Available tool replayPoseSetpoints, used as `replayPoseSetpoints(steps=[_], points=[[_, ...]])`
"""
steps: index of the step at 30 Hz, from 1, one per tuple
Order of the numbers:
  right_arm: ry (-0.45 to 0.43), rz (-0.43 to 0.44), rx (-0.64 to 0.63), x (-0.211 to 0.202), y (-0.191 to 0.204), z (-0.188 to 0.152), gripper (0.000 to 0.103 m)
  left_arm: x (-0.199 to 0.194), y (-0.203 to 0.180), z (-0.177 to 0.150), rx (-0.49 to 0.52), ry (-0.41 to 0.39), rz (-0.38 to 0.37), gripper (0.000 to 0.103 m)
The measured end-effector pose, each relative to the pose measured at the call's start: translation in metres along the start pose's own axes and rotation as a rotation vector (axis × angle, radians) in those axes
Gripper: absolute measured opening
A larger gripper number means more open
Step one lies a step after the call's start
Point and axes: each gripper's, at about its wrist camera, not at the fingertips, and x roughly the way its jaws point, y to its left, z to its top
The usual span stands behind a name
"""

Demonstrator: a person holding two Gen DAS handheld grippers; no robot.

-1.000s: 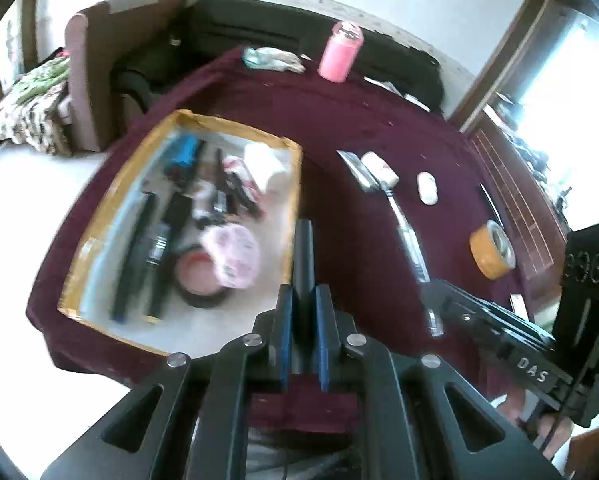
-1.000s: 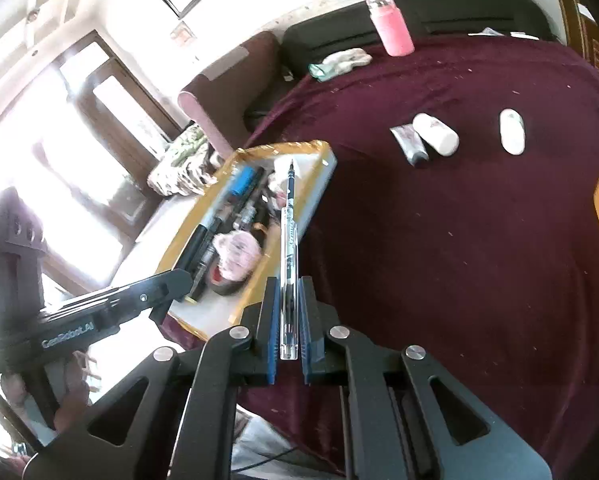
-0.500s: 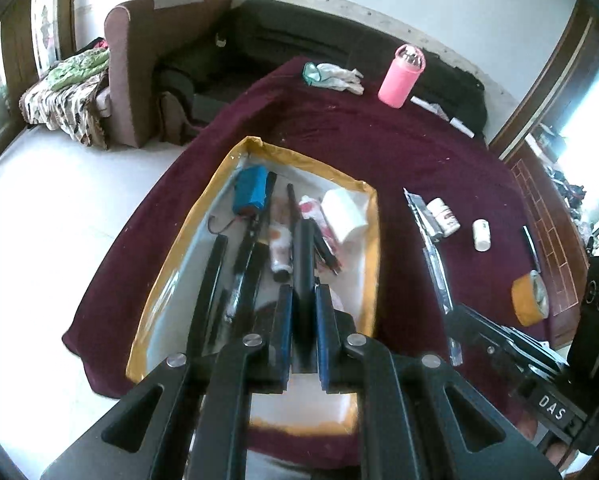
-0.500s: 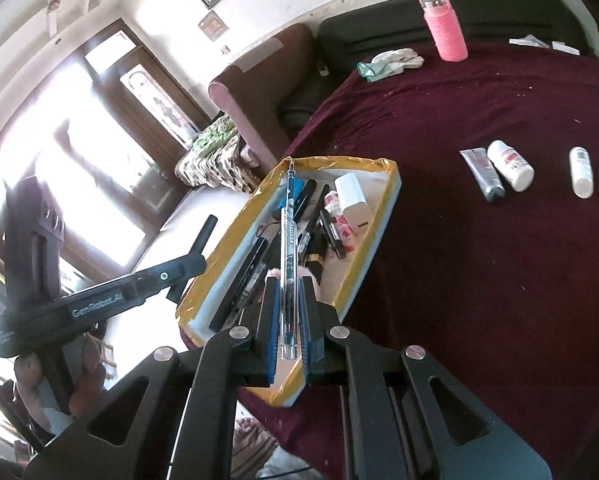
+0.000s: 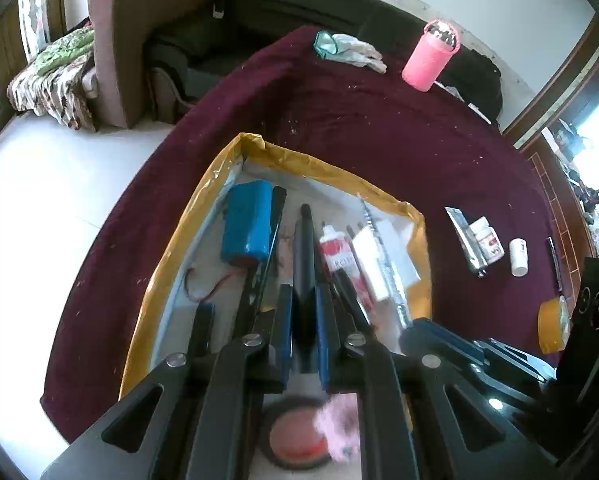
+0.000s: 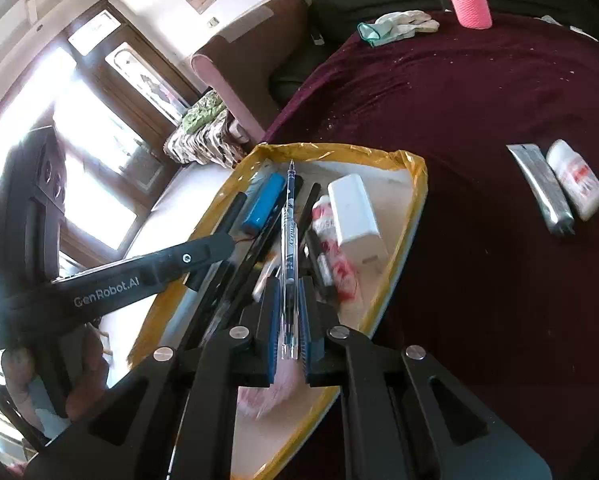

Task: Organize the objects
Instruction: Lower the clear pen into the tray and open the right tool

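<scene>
A maroon cloth (image 5: 379,140) covers the table and fills the middle and right of both views, with a dark sofa (image 5: 299,4) along the upper edge behind it. On the cloth sits a yellow-rimmed tray (image 5: 203,200), left of centre in the left wrist view and centre-left in the right wrist view (image 6: 417,184), crowded with small items. Among them are a blue battery pack (image 5: 247,222) toward the tray's upper left, a white charger block (image 6: 353,212) near its upper right, and a round compact (image 5: 295,438) at the bottom. The left gripper (image 5: 303,336), low in the centre of its frame, is closed tight around a dark pen (image 5: 303,264) that points up over the tray. The right gripper (image 6: 287,320), also bottom centre, is clamped on a clear pen (image 6: 289,232) held above the tray's contents. At upper right stands a pink bottle (image 5: 429,58); further right lie a silver tube (image 6: 539,188) touching a small white bottle (image 6: 575,184).
</scene>
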Motion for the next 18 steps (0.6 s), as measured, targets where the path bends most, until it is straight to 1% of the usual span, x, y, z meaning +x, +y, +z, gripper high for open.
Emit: replayPoseSetpoints(steps=[2, 6, 11, 14, 18], points=[[0.023, -0.007, 0.0, 0.012, -0.004, 0.005, 0.007, 0.009, 0.001, 0.004, -0.003, 0.004, -0.003, 0.008], [0.038, -0.037, -0.005, 0.025, -0.01, 0.009, 0.007, 0.026, 0.002, 0.006, -0.007, 0.029, -0.007, 0.008], [0.06, -0.05, -0.002, 0.033, -0.018, 0.01, 0.007, 0.039, 0.007, 0.006, -0.013, 0.047, 0.0, 0.008], [0.054, -0.07, -0.031, 0.033, -0.014, 0.008, 0.007, 0.044, 0.011, 0.005, -0.024, 0.058, 0.006, 0.009], [0.053, -0.089, -0.057, 0.032, -0.011, 0.007, 0.007, 0.043, 0.012, 0.003, -0.033, 0.054, -0.003, 0.008]])
